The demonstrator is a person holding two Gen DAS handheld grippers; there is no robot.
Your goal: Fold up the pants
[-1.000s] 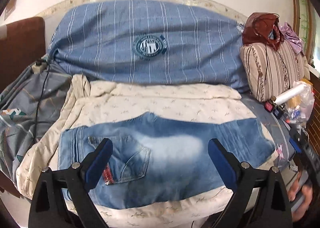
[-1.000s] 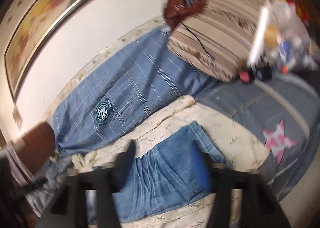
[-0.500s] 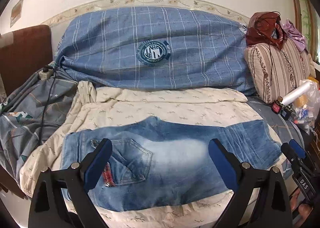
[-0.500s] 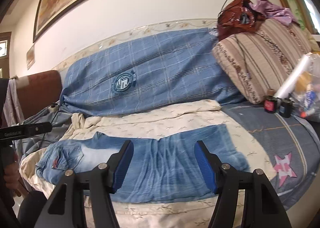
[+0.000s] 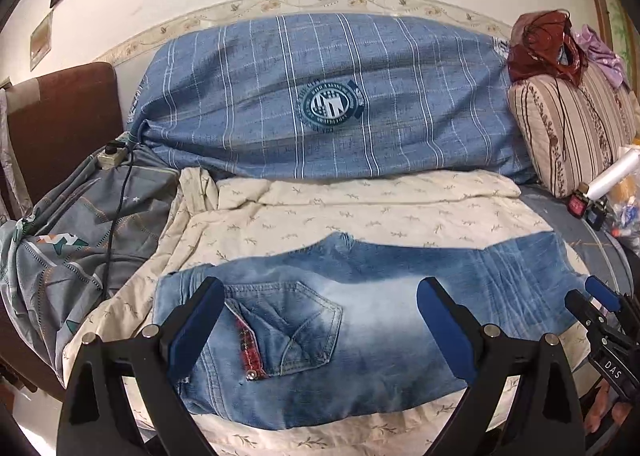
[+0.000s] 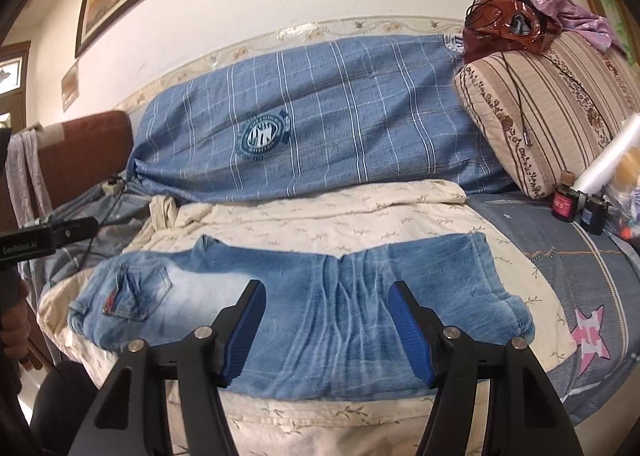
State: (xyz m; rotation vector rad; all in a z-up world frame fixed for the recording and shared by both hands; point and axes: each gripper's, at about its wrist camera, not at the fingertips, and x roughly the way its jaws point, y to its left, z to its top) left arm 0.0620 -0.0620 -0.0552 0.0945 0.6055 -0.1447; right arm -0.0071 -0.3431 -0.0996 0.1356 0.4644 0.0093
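Faded blue jeans point(image 5: 372, 320) lie folded flat on a cream quilt point(image 5: 360, 208), waist and back pocket point(image 5: 292, 324) at the left. They also show in the right wrist view point(image 6: 320, 296). My left gripper point(image 5: 320, 328) is open and empty, held above the pocket end. My right gripper point(image 6: 328, 332) is open and empty, held above the folded leg end. Its black tip shows at the right edge of the left wrist view point(image 5: 596, 304).
A blue plaid bolster point(image 5: 328, 104) lies along the wall behind the quilt. A striped pillow point(image 6: 552, 104) with a brown bag stands at the right, small bottles point(image 6: 576, 208) and a plastic roll below it. A grey sheet with a power strip point(image 5: 112, 156) lies at the left.
Both grippers have pulled back and levelled. The right view swung from a tilted blur to a steady look at the jeans. The jeans have not moved.
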